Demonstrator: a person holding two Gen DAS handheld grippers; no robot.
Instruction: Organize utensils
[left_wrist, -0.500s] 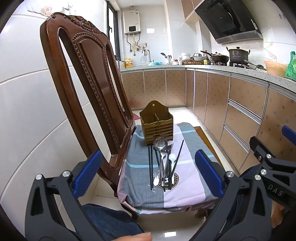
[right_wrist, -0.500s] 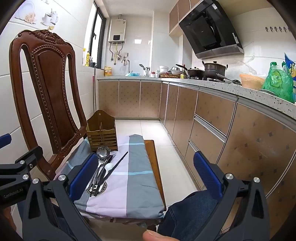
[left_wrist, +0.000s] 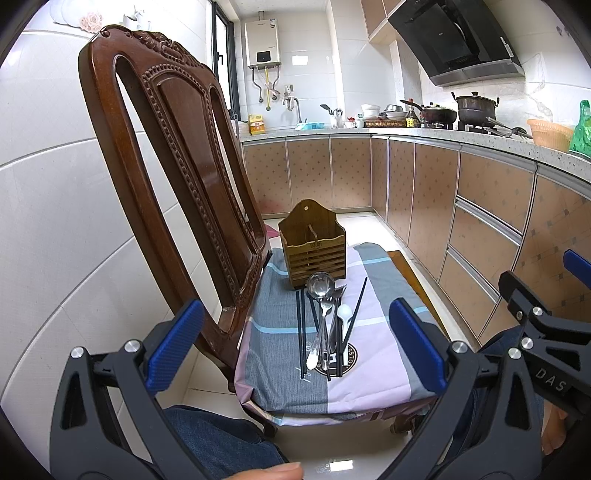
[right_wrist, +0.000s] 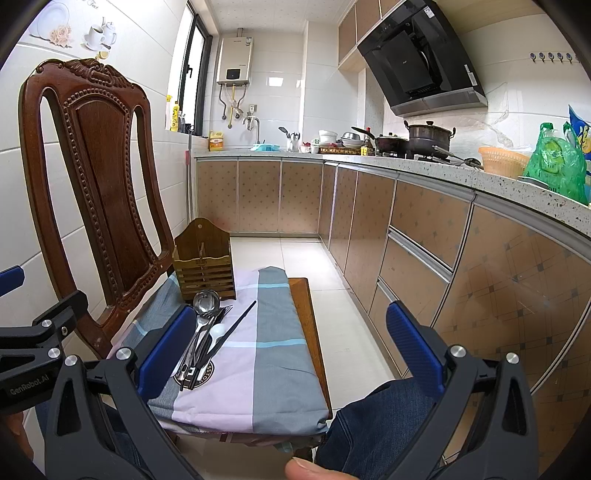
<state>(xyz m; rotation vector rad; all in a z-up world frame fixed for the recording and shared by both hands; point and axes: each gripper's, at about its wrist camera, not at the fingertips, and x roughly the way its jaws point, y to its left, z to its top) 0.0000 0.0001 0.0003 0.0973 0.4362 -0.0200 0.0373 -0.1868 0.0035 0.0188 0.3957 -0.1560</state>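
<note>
Left gripper (left_wrist: 295, 343): is being held wide, nothing between its blue pads (left_wrist: 176, 345); it is being kept low in front of the chair seat, apart from the utensils.
Right gripper (right_wrist: 290, 349): is likewise being held wide and empty, near the seat's front edge; its left pad (right_wrist: 166, 354) is being seen just in front of the utensils' handle ends, and contact cannot be told.
Chair (left_wrist: 177, 177): a carved dark wooden one is being used as the work surface, its back standing to the left.
Cloth (left_wrist: 373, 354): a checked grey, lilac and white one is being draped over the seat, hanging over the front edge.
Utensils (left_wrist: 325, 325): are being kept in a loose bundle on the cloth, handles toward the cameras, over a round dark emblem (left_wrist: 351, 360) printed on the cloth.
Ladle (left_wrist: 320, 286): is lying with its bowl at the far end, just beside the foot of the holder.
Chopsticks (left_wrist: 301, 332): dark ones are lying on the left of the bundle; another single one (left_wrist: 356, 317) is lying angled on the right.
White spoon (left_wrist: 344, 314): is lying among the metal pieces.
Holder (left_wrist: 312, 245): a slatted wooden box with a tall back is standing upright at the far end of the seat.
Counter (right_wrist: 424, 162): is being occupied by pots, bowls and a green bag.
</note>
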